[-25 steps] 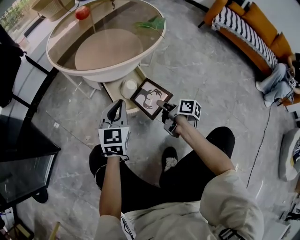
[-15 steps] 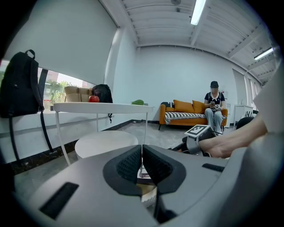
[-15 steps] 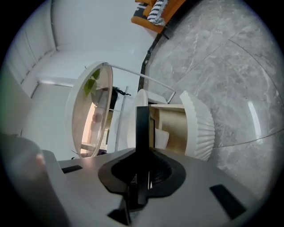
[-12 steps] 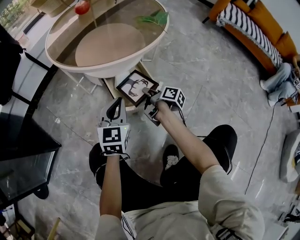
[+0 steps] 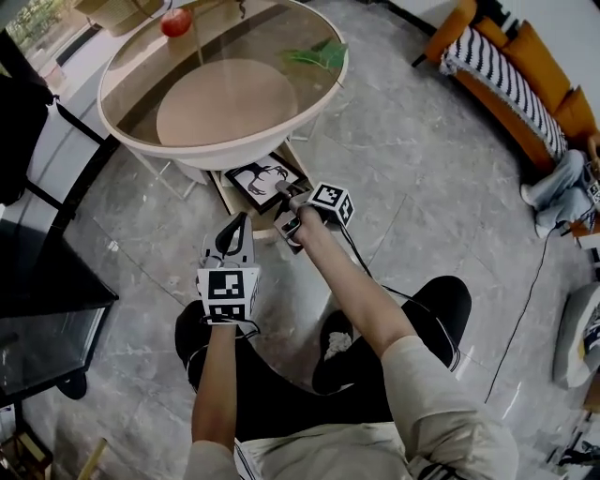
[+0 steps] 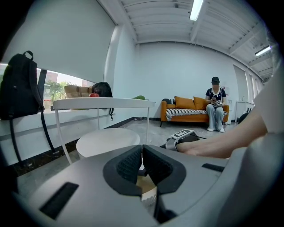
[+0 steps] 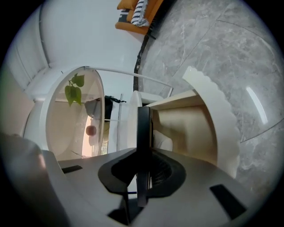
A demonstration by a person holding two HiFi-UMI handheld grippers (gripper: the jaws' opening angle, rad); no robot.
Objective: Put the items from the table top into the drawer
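My right gripper is shut on a black picture frame and holds it over the open cream drawer under the oval glass table. In the right gripper view the frame stands edge-on between the jaws, with the drawer's inside just beyond it. A red apple and a green leaf sprig lie on the table top. My left gripper is shut on nothing and hovers over the floor, near the drawer's front left corner. In its own view the pads meet.
An orange sofa with a striped cushion stands at the right, and a person sits on it. A dark low table and a black bag are at the left. My legs are below the grippers.
The right gripper has carried the frame left and down, from beside the drawer to over it, rolling as it went. The left gripper has stayed in place.
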